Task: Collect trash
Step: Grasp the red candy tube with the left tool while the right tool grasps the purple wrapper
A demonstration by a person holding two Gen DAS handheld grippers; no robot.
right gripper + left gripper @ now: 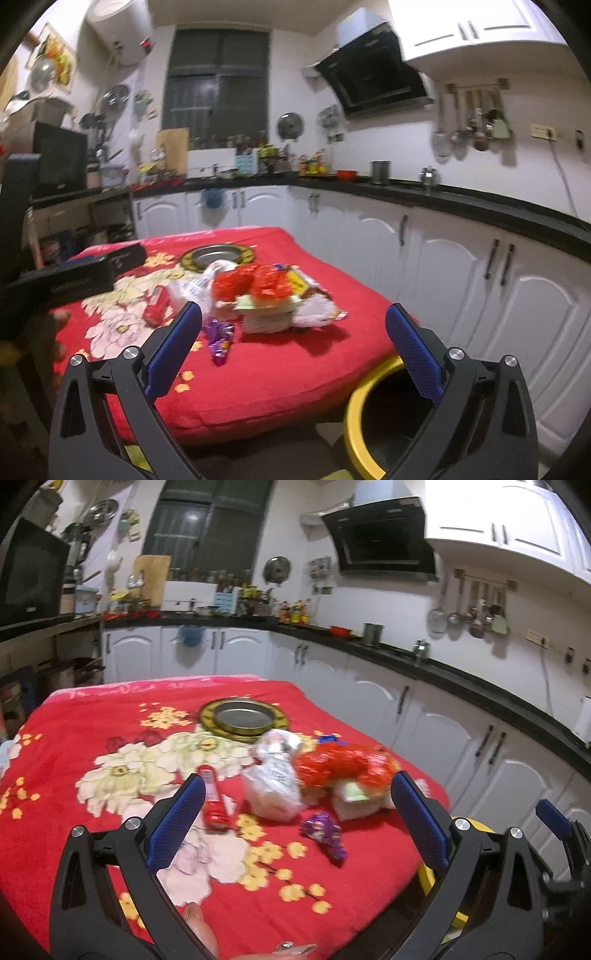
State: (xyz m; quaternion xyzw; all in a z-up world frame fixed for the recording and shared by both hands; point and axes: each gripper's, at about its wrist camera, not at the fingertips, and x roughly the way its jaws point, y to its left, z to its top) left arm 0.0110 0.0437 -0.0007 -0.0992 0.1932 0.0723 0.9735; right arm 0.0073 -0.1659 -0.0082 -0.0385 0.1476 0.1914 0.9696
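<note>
The left gripper (297, 797) hangs low over the near edge of the table, its blue-padded jaws spread wide with nothing between them. At the bottom of the left wrist view a fingertip with a ring shows under it. The right gripper (293, 325) sits off the near right corner of the table, jaws just as wide and empty. Directly below it on the floor stands a yellow-rimmed bin (360, 398), dark inside, just beside the draped red floral blanket (74, 760) that covers the table.

Nearest on the blanket lies a crumpled purple foil wrapper (325, 834), alone and apart from the rest. Left of it is a long red wrapper (212, 795), lying lengthwise away from the camera. Just past the purple foil sits a white plastic bag (275, 779), bunched up, with dark print on it. Touching its right side is a heap of trash: a shiny red crumpled wrapper (340, 764) on top of what looks like a pale striped box (267, 319), though motion blur makes that hard to confirm. A small blue scrap (330, 738) peeks out behind the heap.

Farther back, near the middle of the table, rests a round metal dish (242, 718) with a dark and gold patterned rim. Beyond the table run white cabinets (325, 672) under a black countertop (461, 672).
</note>
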